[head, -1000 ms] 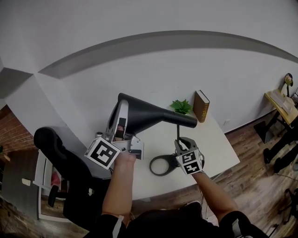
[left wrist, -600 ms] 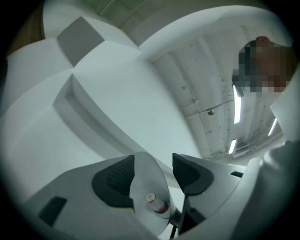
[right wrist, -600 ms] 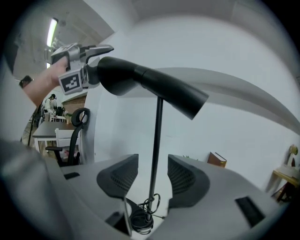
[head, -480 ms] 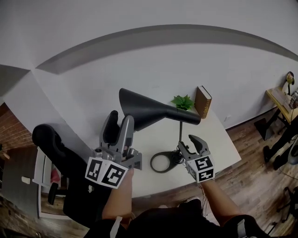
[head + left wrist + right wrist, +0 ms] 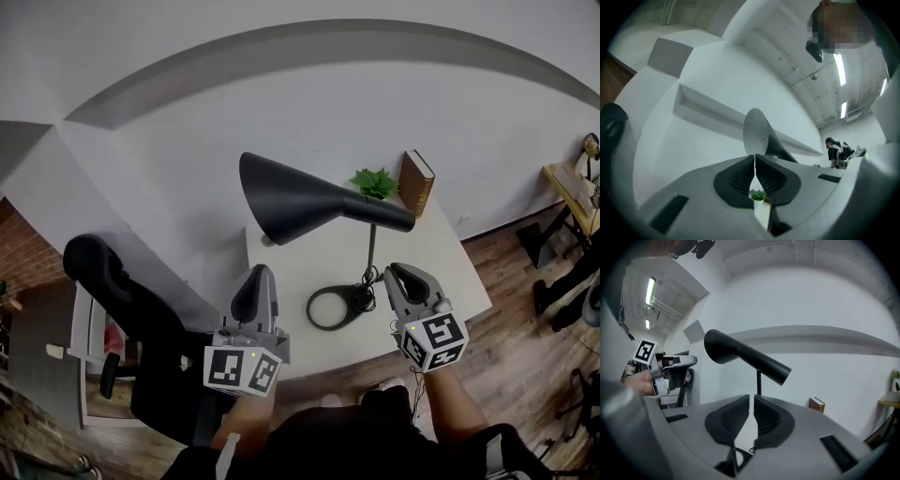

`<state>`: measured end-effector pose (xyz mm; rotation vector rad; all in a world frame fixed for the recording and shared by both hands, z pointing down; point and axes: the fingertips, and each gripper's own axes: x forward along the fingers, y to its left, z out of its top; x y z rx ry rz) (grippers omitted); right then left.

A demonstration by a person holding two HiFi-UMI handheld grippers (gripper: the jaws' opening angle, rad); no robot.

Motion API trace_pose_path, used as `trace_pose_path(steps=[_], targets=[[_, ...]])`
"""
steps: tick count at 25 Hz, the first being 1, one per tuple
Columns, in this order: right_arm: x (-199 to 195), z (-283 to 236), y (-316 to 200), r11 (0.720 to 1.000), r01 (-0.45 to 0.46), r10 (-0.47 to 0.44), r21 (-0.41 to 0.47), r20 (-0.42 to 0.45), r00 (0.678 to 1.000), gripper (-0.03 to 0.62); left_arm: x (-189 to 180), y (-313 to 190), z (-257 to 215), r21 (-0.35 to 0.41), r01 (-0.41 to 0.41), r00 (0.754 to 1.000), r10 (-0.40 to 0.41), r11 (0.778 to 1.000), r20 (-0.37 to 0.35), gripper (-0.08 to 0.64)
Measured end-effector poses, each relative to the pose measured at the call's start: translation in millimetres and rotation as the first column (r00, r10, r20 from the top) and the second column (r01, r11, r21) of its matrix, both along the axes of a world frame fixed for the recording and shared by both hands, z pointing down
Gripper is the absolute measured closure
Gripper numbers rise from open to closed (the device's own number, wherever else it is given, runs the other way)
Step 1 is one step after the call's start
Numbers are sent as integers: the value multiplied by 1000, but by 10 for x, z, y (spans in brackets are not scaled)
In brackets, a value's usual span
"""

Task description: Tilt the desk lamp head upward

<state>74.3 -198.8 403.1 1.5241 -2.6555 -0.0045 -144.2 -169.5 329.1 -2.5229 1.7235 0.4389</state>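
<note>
The black desk lamp stands on the white table [image 5: 450, 281], with a ring base [image 5: 328, 307], a thin stem [image 5: 372, 251] and a cone head [image 5: 300, 202] whose wide mouth points left and slightly up. My left gripper [image 5: 261, 274] hovers near the table's front edge, below the head and clear of it. Its jaws have just been closing and are shut with nothing between them. In the left gripper view the lamp head [image 5: 757, 133] rises beyond the left gripper [image 5: 754, 157]. My right gripper [image 5: 403, 274] is right of the stem, not touching it. It has also just been closing and is shut and empty. From the right gripper [image 5: 751, 397] the lamp head [image 5: 740, 355] shows above.
A brown book [image 5: 417, 183] and a small green plant [image 5: 375, 181] stand at the table's back edge against the white wall. A black office chair [image 5: 112, 281] is left of the table. A wooden floor lies to the right.
A second ago the left gripper was at the lamp head's rim and the right at the stem. Both opened, drew back toward me, and shut empty. The left dropped lower.
</note>
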Motion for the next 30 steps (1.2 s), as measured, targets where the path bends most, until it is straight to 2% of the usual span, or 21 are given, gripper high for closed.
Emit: trace_pose_path(steps=[3,9,14,19,30], targets=[[53,16,41,1000,-24,24,6,-9,1000,591,75,-30,273,-64,-9,998,12,998,55,552],[193,100,57,997,-73,73,-2,-15,997,592,234,48,467,-92,-48,995,55,995,79,554],[195,115,55,996,-88,88,11,-31,996,592,263,37,540,-109,-53,995,62,993,82,554],[192,77,51,994,-103,105,36,-56,993,592,211,-4,546,-117,-25,997,33,993,70,554],[246,111,76,993,-115,117,31,-60,991,592,312,-22,517,-117,-58,997,65,991,53,553]])
